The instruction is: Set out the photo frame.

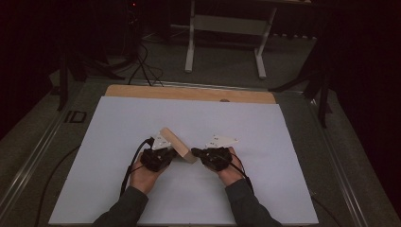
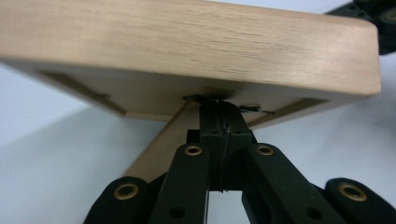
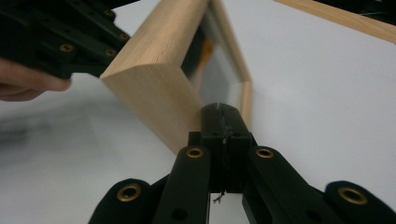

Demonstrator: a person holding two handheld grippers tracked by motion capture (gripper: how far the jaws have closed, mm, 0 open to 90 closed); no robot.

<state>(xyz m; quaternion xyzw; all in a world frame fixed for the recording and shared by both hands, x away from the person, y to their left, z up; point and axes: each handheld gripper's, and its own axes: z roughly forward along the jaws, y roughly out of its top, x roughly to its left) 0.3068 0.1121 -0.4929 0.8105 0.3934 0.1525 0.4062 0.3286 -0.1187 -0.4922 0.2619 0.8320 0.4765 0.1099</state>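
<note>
A light wooden picture frame (image 1: pixel 177 144) stands tilted on the white desk (image 1: pixel 118 123), near its front edge, between the person's two hands. The left claw (image 1: pixel 166 152) sits behind the frame; in the left gripper view its jaws are pressed together right at the frame's back (image 2: pixel 140 95), beside what looks like a wooden strut (image 2: pixel 159 144), though whether they pinch a thin part there or merely touch cannot be told. The right claw (image 1: pixel 197 152) meets the frame's near corner; in the right gripper view its jaws are closed flat against each other, tip resting against the frame's edge (image 3: pixel 159 100) without gripping it.

The step in hand appears to be propping the frame upright on its rear support. To do it well, the right claw should probably act as a steadying stop at the corner, pushing gently and no harder than needed, while the left works the back. The frame's bottom edge should stay on the desk so it pivots rather than slides on the smooth sheet. Any tilt should be slow, since a closed tip against wood can slip off.
</note>
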